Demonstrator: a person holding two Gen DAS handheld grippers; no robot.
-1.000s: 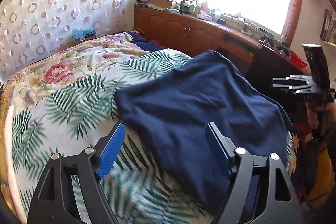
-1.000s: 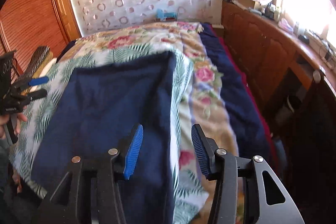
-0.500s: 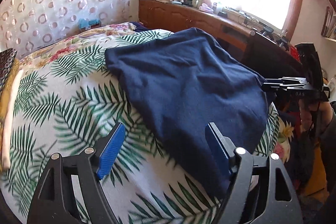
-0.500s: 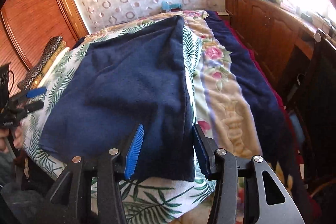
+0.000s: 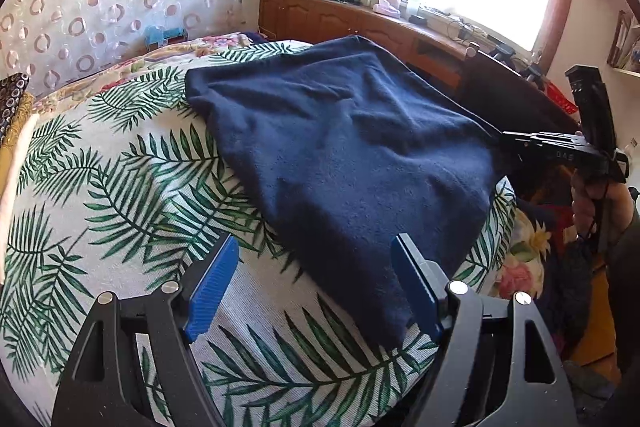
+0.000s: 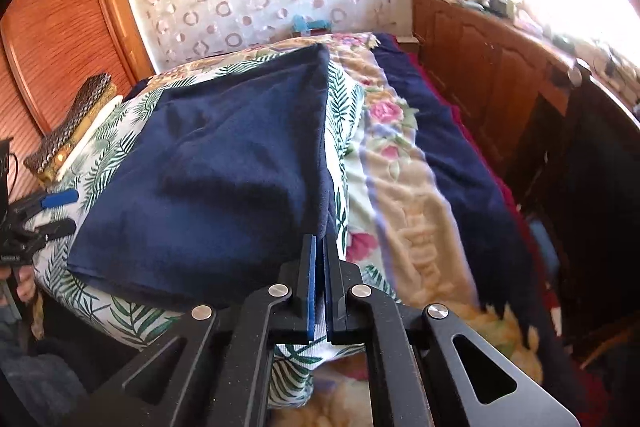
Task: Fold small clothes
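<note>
A navy cloth (image 5: 344, 163) is spread on a palm-leaf bedsheet (image 5: 120, 187). At its left corner, the left gripper (image 5: 314, 281) is held with fingers wide apart, apparently not touching. At its right corner, the right gripper (image 6: 319, 251) is clamped on the edge.

The bed (image 5: 120, 187) is covered by a palm-leaf sheet (image 5: 132, 163), on which a navy cloth (image 5: 344, 155) is spread flat. Beyond the cloth, toward the headboard side, a floral blanket (image 6: 404, 167) is laid beside a dark blue one (image 6: 452, 147).
</note>
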